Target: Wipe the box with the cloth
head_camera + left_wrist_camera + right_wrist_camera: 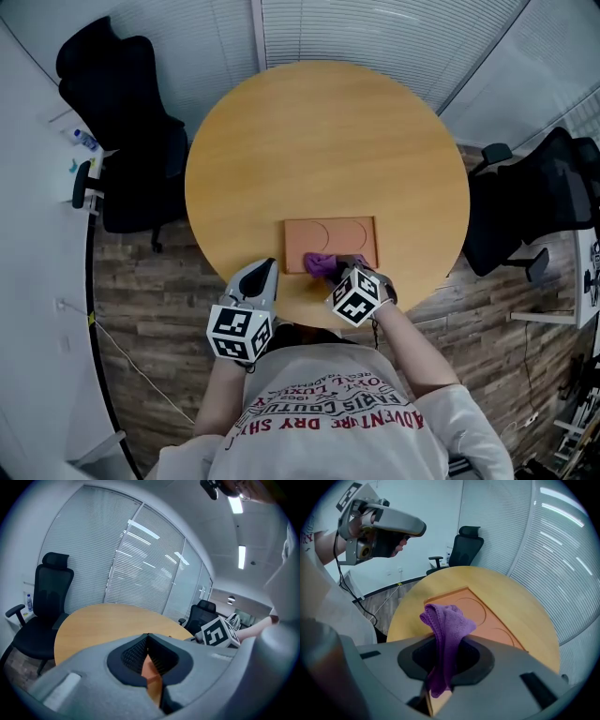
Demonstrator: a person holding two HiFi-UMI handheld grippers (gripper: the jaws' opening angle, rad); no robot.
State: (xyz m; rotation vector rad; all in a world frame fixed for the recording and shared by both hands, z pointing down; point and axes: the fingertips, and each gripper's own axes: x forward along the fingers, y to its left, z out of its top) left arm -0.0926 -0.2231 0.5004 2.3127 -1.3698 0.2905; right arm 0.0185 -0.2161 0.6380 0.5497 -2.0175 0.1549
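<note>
Closest to the camera is the person's shirt [328, 422], low in the head view. Just past it are the two claws, both over the near edge of the round counter [328, 141].

On the left, the left claw [264, 270] has its two jaws pressed together. It holds nothing. It hangs just off the near left corner of the box [330, 234] and does not touch it.

On the right, the right claw [341, 270] is pinching the purple cloth [321, 263]. A bunch of cloth sticks out past the jaws.

A little farther on lies the box. It is flat and orange, with two round shapes in its top. It sits on the near part of the counter, and its long side runs from left to right. The cloth is at the box's near edge, a bit left of the middle. I cannot tell if the cloth is pressing on the box yet.

So the right claw is the nearer one, and the box lies straight ahead of it. I think a good wipe would go along the long side, from left to right.

Far off, black chairs [131, 159] stand on both sides of the counter.
</note>
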